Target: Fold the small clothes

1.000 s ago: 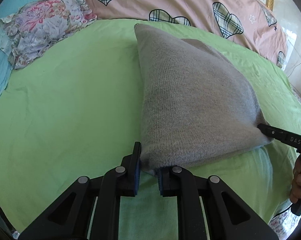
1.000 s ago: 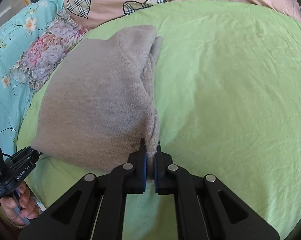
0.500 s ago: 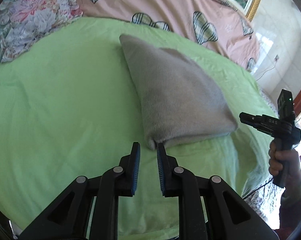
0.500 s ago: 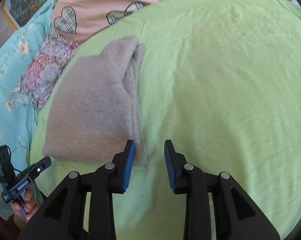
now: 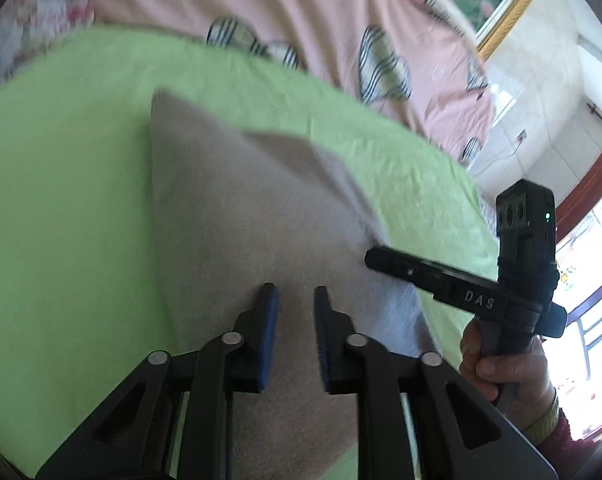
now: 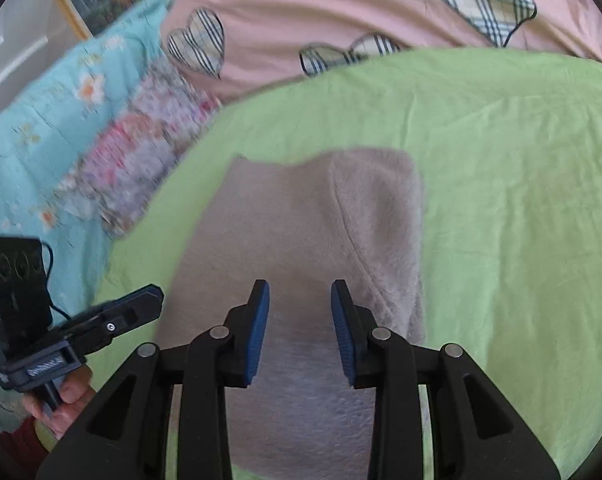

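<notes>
Sweater (image 6: 301, 248), grey knit, lies folded on the green bed sheet (image 6: 521, 200), released at both near corners. A second ago your left tool (image 5: 295, 300) and right tool (image 6: 300, 296) each pinched its near edge; now both hover above the cloth, holding nothing. The right tool's jaws have just opened and stand well apart; the left tool's jaws have just narrowed to a small gap, with nothing between them. This fold appears set; a further fold or smoothing may follow.

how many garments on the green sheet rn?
1: a folded grey knit sweater lying mid-sheet, below both open hand-held grippers. Anything tucked under it wouldn't show.
</notes>
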Available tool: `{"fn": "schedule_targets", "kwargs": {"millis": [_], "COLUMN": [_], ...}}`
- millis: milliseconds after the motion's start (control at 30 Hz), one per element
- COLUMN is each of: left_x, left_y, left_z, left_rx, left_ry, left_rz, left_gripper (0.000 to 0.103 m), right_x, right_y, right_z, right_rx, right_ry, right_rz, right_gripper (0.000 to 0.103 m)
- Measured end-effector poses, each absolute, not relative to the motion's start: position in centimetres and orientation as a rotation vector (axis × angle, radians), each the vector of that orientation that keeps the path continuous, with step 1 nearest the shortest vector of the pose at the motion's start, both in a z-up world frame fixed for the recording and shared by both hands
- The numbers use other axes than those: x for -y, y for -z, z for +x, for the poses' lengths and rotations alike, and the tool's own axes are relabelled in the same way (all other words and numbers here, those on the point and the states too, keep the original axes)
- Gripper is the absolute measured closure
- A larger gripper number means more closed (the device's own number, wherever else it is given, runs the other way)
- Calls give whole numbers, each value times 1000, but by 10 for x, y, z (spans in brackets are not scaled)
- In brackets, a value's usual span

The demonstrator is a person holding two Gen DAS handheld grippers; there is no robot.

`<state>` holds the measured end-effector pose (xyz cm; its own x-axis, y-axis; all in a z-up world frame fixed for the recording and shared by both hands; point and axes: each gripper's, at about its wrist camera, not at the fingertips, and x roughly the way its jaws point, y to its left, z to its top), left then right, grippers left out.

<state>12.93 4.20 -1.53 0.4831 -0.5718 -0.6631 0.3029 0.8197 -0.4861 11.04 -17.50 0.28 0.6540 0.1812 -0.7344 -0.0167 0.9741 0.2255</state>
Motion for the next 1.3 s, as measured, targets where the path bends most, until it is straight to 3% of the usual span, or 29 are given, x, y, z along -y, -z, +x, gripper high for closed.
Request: {"fn": "schedule_targets", "kwargs": {"millis": [67, 133, 367, 700, 900, 1300], "left_x": [-36, -29, -37, -53, -64, -55], "left_y": [36, 48, 42, 39, 59, 58], "left_z": [128, 120, 107, 37, 35, 24], "left_rx": [-953, -948, -902, -876, -891, -863], "left_ry": [567, 563, 537, 516, 522, 453], "left_rz": [-315, -296, -357, -279, -304, -210], "left_gripper": [100, 102, 101, 89, 90, 90], "right_x": [186, 196, 197, 164, 170, 167], "right_y": [13, 19, 12, 2, 36, 39], "right_z": [113, 113, 103, 31, 16, 6], "right_rx": [-874, -858, -830, -796, -843, -806], "right_ry": [-102, -85, -92, -152, -89, -62], "right_rz": [208, 207, 211, 219, 174, 148], "right_gripper": [73, 75, 75, 72, 72, 73]}}
